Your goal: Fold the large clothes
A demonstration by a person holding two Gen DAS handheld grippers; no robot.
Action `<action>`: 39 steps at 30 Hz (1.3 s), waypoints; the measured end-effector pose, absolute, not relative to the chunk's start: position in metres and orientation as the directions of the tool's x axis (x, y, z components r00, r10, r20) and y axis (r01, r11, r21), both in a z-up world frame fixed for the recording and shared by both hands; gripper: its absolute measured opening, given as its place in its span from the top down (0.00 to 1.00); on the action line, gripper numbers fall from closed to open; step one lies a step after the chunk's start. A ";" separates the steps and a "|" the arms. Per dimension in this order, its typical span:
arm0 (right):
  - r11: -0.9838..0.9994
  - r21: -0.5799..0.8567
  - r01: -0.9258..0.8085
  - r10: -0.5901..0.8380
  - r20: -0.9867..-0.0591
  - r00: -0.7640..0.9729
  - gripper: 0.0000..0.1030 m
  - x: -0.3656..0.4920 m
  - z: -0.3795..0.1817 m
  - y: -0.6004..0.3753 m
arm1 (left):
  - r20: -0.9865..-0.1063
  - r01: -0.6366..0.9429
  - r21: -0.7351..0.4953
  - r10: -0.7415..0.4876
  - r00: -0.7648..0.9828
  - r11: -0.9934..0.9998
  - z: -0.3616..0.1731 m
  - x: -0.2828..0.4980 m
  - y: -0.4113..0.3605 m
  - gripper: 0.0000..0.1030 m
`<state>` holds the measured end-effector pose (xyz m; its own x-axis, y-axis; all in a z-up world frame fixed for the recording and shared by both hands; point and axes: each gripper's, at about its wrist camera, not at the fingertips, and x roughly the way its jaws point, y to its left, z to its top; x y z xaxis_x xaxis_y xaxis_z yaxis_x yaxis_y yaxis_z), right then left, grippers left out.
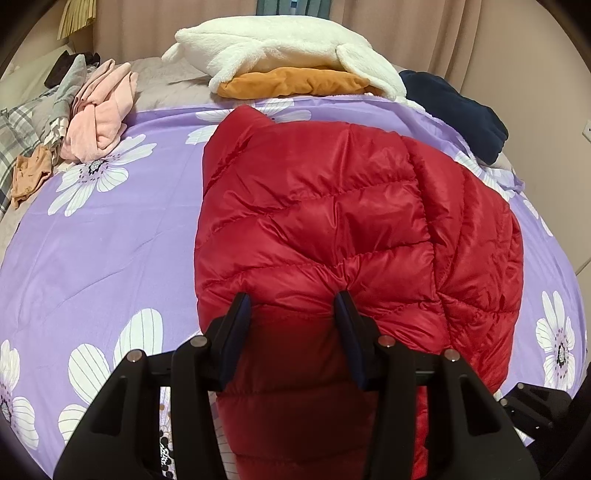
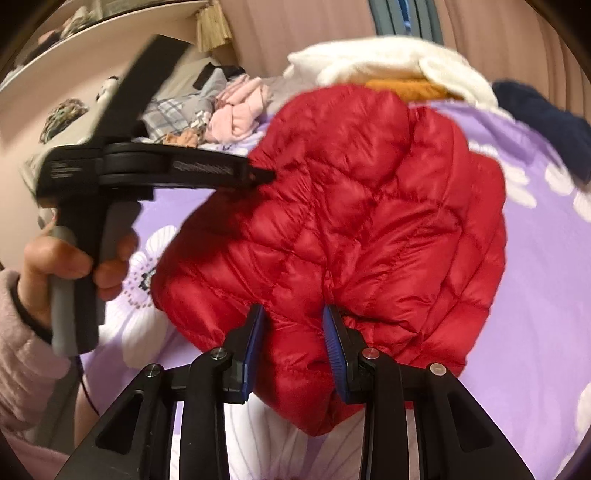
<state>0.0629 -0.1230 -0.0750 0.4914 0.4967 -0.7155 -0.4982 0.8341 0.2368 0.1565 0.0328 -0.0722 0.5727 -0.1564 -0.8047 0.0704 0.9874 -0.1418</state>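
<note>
A bed [image 1: 92, 240] under a purple sheet with white flowers fills the room. Beige curtains [image 1: 388, 29] hang behind it. A pale wall [image 2: 22, 122] stands to the left.

Jacket [image 1: 332, 206] glossy quilted cloth; bedsheet [image 1: 110, 236] seemingly matt.

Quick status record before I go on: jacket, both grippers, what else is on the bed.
garment: red quilted down jacket, bunched on the purple floral bedspread, near edge lifted
left gripper: shut on the jacket's near edge
right gripper: shut on the jacket's near edge
far side of bed: white fleece on top of an orange garment, navy garment to the right
left side of bed: pink garment, plaid and grey clothes behind it
fold: not finished
</note>
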 end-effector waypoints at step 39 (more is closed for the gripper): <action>0.887 0.327 -0.326 0.461 -0.625 0.629 0.31 0.094 -0.008 -0.154 | -0.768 -0.017 -0.046 -0.025 0.640 0.999 -0.024 0.101 0.041 0.13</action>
